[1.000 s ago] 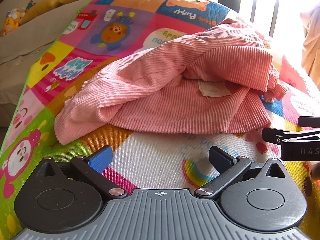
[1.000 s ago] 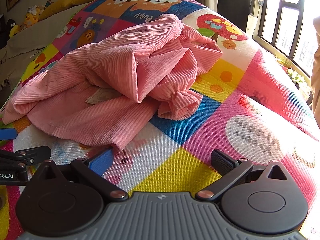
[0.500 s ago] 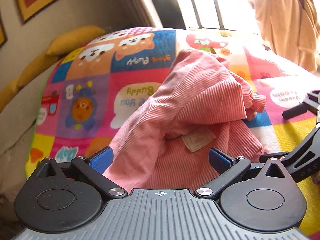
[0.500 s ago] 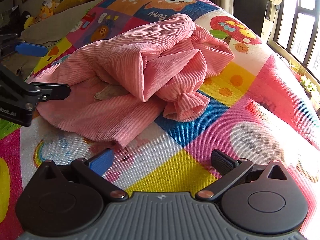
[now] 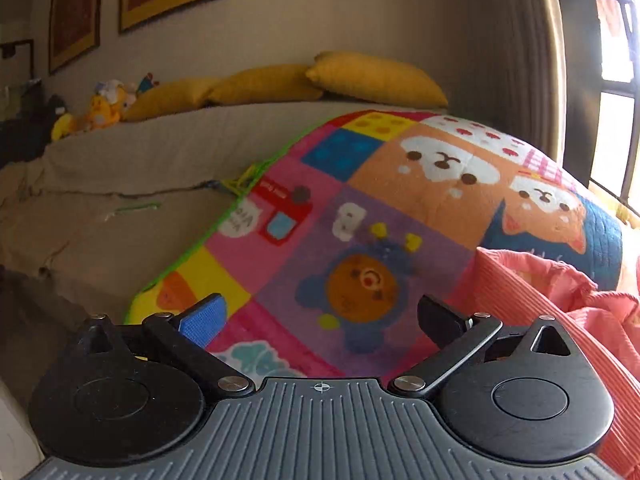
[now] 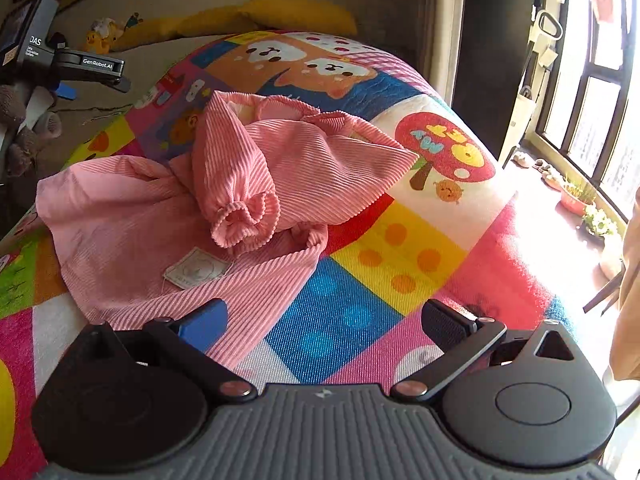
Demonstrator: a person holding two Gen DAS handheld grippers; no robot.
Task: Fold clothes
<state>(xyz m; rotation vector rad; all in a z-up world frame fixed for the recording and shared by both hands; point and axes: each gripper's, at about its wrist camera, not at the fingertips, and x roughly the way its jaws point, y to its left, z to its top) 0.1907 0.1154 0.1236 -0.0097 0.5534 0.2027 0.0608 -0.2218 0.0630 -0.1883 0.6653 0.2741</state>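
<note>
Left wrist view: left gripper (image 5: pixel 320 316) spread apart, empty, aimed past the pink garment (image 5: pixel 560 320) at the patchwork quilt (image 5: pixel 360 220).

Right wrist view: right gripper (image 6: pixel 324 320) also apart; whole garment visible only here, crumpled, cuff (image 6: pixel 240 218) and label (image 6: pixel 196 269) exposed. Folding apparently not begun.

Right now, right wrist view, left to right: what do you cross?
Left gripper → pink garment → mushroom patch on the mat → potted plants by the window.
</note>
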